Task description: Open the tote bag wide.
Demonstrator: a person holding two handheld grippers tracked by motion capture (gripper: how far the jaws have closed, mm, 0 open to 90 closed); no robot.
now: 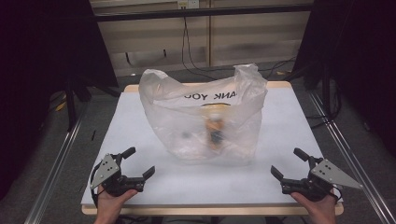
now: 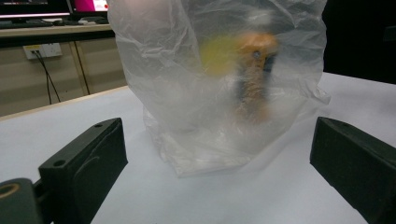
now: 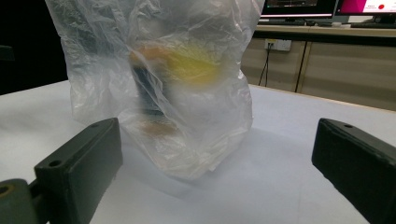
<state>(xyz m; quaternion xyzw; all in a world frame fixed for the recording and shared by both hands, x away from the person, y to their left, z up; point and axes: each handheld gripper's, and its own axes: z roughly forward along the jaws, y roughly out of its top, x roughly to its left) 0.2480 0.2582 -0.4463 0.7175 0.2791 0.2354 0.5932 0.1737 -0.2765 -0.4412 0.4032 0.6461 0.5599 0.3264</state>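
A translucent white plastic bag [image 1: 205, 116] with black lettering stands upright in the middle of the table. Inside it a blurred orange and dark object [image 1: 215, 130] shows through the film, also as orange object [image 2: 254, 70] and orange object [image 3: 144, 79], with a yellow patch [image 3: 194, 65] beside it. My left gripper [image 1: 138, 162] rests open at the near left, short of the bag [image 2: 210, 88]. My right gripper [image 1: 288, 162] rests open at the near right, also short of the bag [image 3: 159, 84]. Nothing lies between either pair of jaws.
The table has a white top [image 1: 289, 126] with a wooden rim [image 1: 210, 209]. Metal rails [image 1: 56, 168] run along both sides. Cables [image 1: 187, 42] hang at the wall behind. Monitors [image 3: 327, 8] stand on a desk in the background.
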